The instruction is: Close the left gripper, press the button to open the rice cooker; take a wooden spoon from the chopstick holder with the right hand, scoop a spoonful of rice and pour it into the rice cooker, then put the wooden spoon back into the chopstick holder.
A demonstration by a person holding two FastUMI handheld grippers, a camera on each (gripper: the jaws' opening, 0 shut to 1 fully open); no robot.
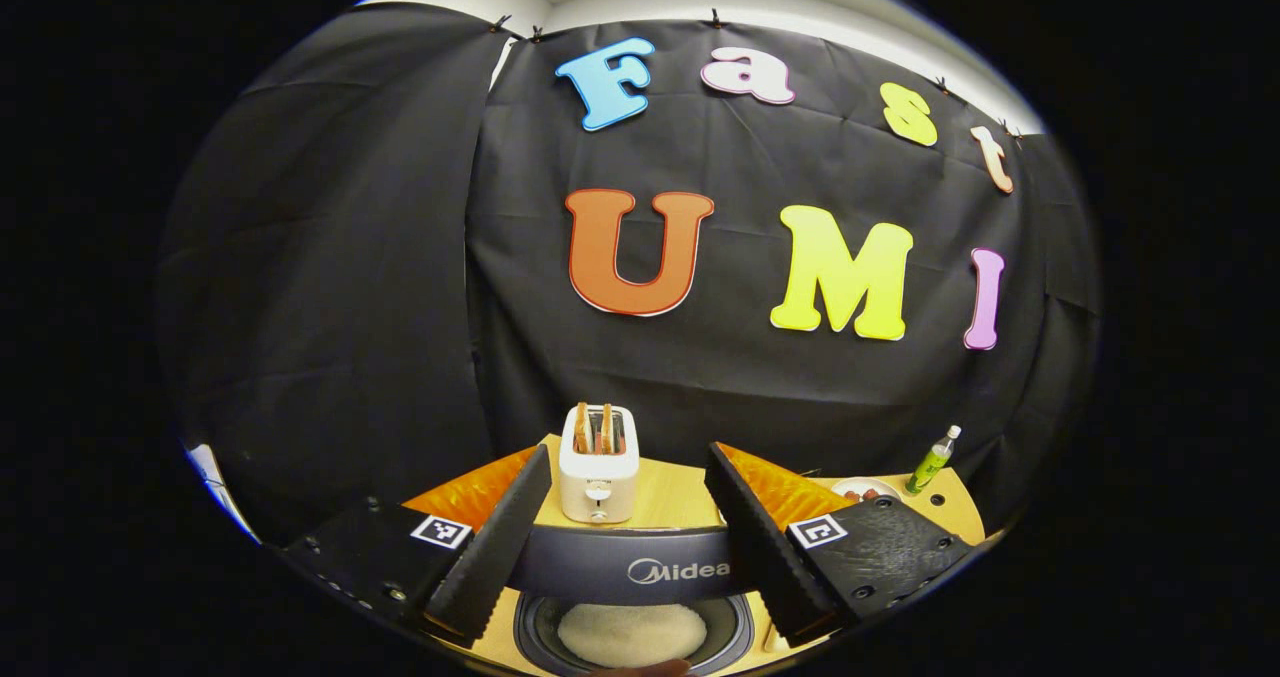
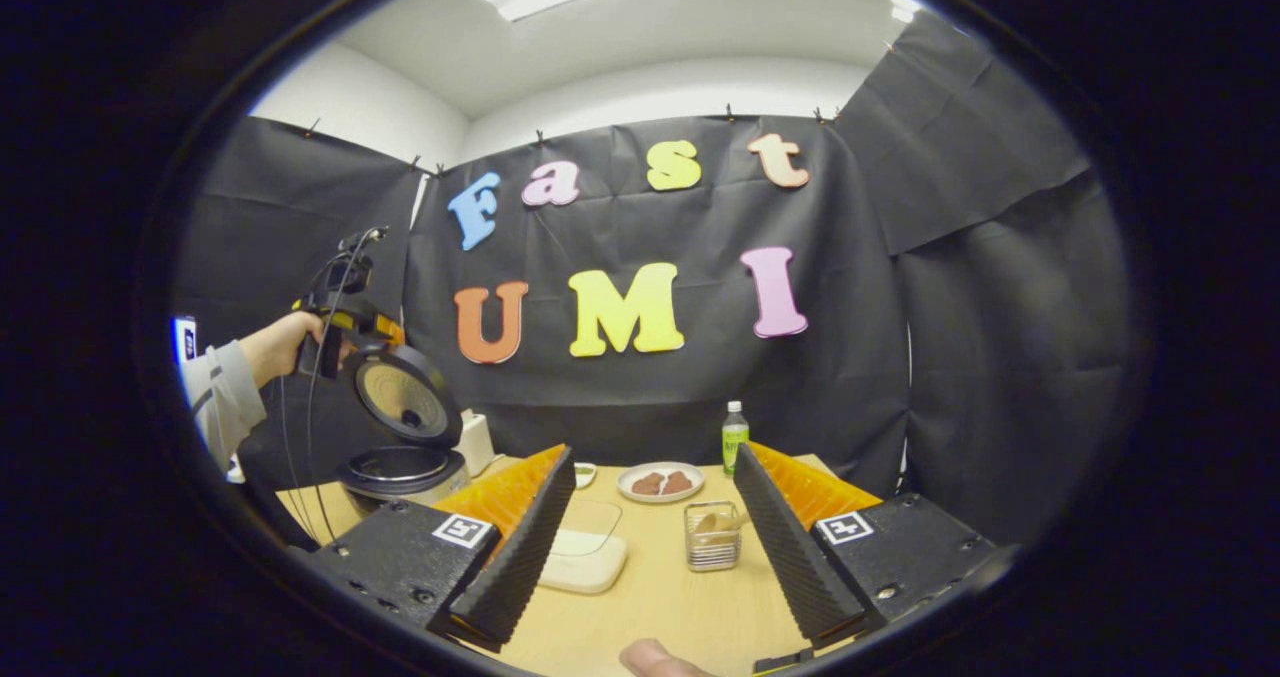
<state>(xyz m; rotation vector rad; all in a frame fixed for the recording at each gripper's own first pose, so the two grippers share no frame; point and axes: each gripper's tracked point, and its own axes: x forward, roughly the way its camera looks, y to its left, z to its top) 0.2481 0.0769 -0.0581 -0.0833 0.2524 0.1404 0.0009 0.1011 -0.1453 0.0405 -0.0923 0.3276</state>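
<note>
In the right gripper view the rice cooker (image 2: 400,472) stands at the table's left with its round lid (image 2: 405,397) swung up. A hand holds my left gripper (image 2: 335,322) just above that lid. In the left gripper view my left gripper (image 1: 628,452) is open, its fingers wide apart over the cooker's dark rim (image 1: 630,562) and a pot with a white mound that looks like rice (image 1: 630,632). My right gripper (image 2: 652,454) is open and holds nothing. Ahead of it sits the wire chopstick holder (image 2: 712,547) with the wooden spoon (image 2: 715,523) in it. A white rice container (image 2: 590,562) lies to the holder's left.
A toaster (image 1: 598,467) with bread stands behind the cooker. At the table's back are a plate of brown food (image 2: 657,482), a small bowl (image 2: 585,473) and a green bottle (image 2: 735,437). Black cloth walls close in the table. A fingertip (image 2: 655,659) shows at the bottom edge.
</note>
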